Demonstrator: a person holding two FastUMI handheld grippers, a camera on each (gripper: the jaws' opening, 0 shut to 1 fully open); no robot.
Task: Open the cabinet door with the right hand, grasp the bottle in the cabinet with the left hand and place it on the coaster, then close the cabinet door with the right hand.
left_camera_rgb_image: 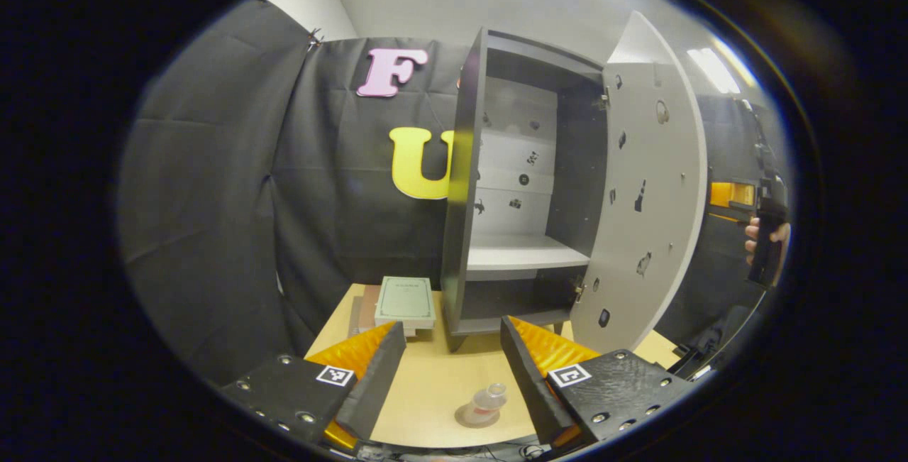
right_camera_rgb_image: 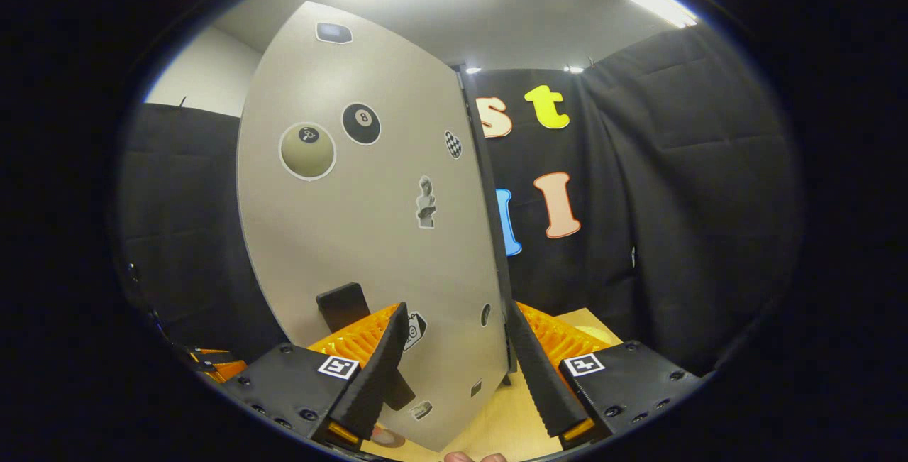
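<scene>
the cabinet door (left_camera_rgb_image: 649, 199) is seen swung open, and the bottle (left_camera_rgb_image: 486, 402) is judged already placed on the coaster (left_camera_rgb_image: 474, 419), on the counter (left_camera_rgb_image: 433, 391) just below and between the left gripper (left_camera_rgb_image: 452, 363) fingers, which are held apart and empty. only the closing is judged left: the right gripper (right_camera_rgb_image: 454, 359) is spread wide around the door's free edge, not clamped on it.

An 8 stands on the black ball sticker (right_camera_rgb_image: 361, 123) on the cabinet door (right_camera_rgb_image: 355, 235).

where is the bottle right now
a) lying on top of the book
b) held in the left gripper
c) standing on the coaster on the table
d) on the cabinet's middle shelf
c: in the left gripper view the bottle stands on the coaster on the table, between the open fingers of the left gripper, which do not touch it; the cabinet shelf is bare.
</scene>
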